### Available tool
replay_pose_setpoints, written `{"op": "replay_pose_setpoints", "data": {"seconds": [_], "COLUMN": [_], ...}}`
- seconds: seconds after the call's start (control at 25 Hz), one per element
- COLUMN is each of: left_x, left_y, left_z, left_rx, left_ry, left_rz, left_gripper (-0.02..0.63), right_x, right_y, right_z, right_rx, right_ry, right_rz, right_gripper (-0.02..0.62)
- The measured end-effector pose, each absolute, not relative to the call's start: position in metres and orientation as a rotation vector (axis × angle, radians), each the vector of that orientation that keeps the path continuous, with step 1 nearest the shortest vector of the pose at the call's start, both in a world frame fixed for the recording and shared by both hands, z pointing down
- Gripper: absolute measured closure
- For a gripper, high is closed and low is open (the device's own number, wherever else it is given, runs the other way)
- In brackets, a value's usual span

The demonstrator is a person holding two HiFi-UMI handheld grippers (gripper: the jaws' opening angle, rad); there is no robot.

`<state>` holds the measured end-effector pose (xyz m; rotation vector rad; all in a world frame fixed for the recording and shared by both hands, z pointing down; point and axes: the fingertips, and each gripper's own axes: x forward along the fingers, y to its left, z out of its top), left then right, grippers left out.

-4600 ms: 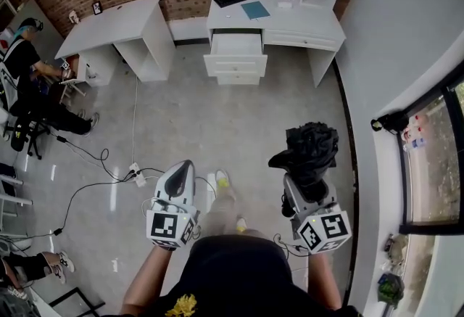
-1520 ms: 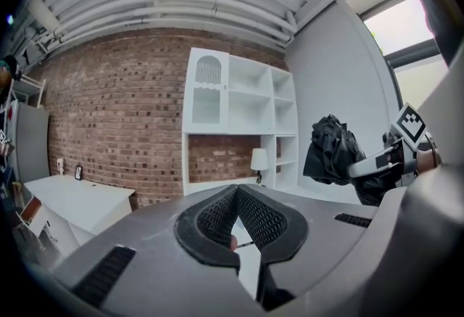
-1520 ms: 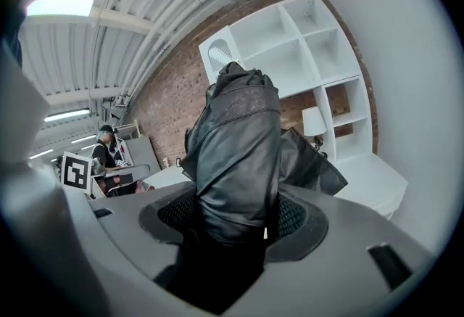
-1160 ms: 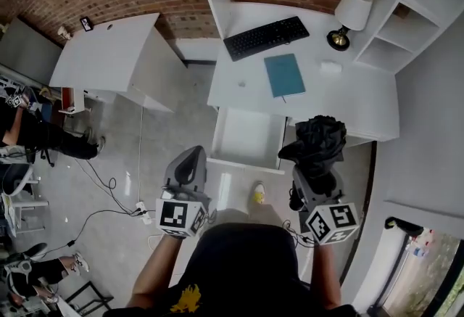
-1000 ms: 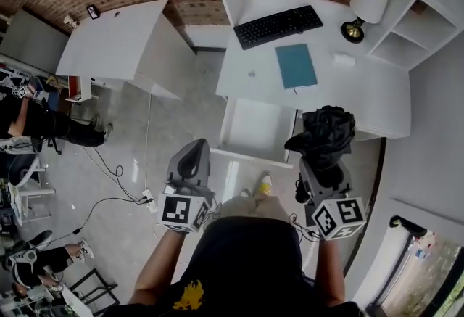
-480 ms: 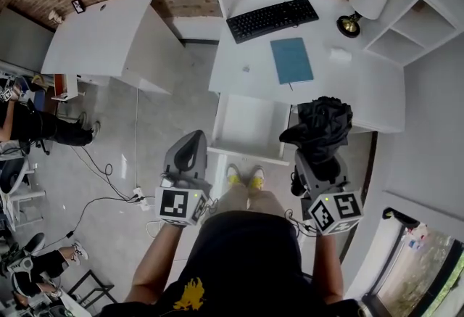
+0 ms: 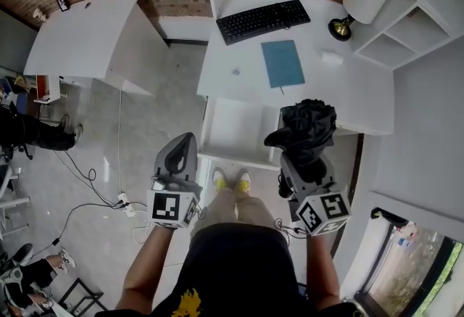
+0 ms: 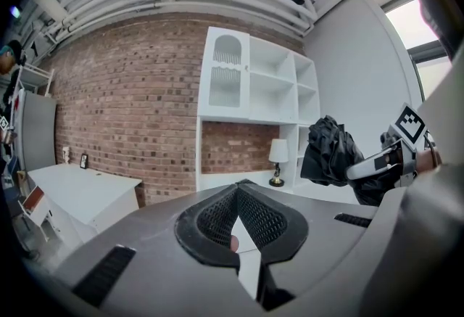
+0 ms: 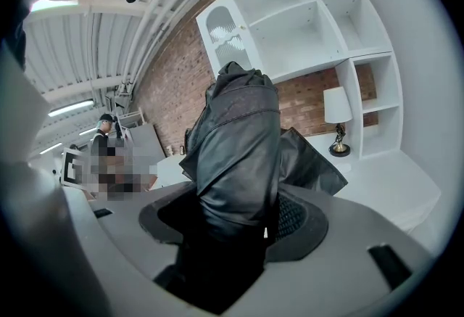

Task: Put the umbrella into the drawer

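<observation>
- Your left tongs [image 7: 182, 143] are closed tip to tip with nothing between them. They hang over the floor just left of the drawer, with no part in this step as far as I can judge.
- The drawer [image 7: 233, 128] stands pulled open under the white counter [image 7: 362, 94]. Its inside looks bare and white, so the way in is free.
- Your right tongs [image 7: 303, 163] grip the folded black umbrella [image 7: 303, 123] near its lower end. The bundle stands up out of them, beside the drawer's right edge and above it, not yet inside.
- The step in hand, as I read it, is carrying the umbrella to the drawer. The grasp is made and the placing is yet to come.
- Next you will likely need to swing the right tongs leftward over the opening, tip the umbrella down so it lies lengthwise, then let go. Watch that loose fabric does not catch on the drawer's side wall.
- No brand or writing can be read. The cubes [image 7: 172, 208] on the tongs carry only square black-and-white markers, and the keyboard [image 7: 262, 18] and teal notebook [image 7: 283, 63] show no legible text.
</observation>
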<state>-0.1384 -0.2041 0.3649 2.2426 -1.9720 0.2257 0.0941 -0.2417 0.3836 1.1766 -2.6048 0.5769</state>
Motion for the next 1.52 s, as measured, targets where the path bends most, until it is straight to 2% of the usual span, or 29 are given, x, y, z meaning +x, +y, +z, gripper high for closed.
{"op": "replay_pose_setpoints", "data": {"seconds": [0.16,0.64,0.92,1.52], "left_x": [-0.137,-0.155,-0.167,-0.163], "left_y": [-0.199,-0.229,-0.228,-0.244], "left_z": [0.395,0.425,0.492,0.57], "left_rx": [2.227,2.201,2.105,2.07], "left_ry": [-1.896,-1.964,-1.913,-1.858], "left_rz": [0.308,0.249,0.306,0.34], "left_gripper": [0.589,0.589,0.589,0.589], "right_x": [0.083,0.056,0.048,0.008], "right_y": [-0.24,-0.256,-0.267,-0.283], "right_z": [0.403,0.445,0.489,0.583], "right_rx": [1.14,1.047,0.994,0.754], "right_ry": [-2.585,-2.61,-2.565,-2.468], "right_rz": [0.611,0.606,0.551,0.452], "right_gripper": [0.334,0.334,0.334,0.337]}}
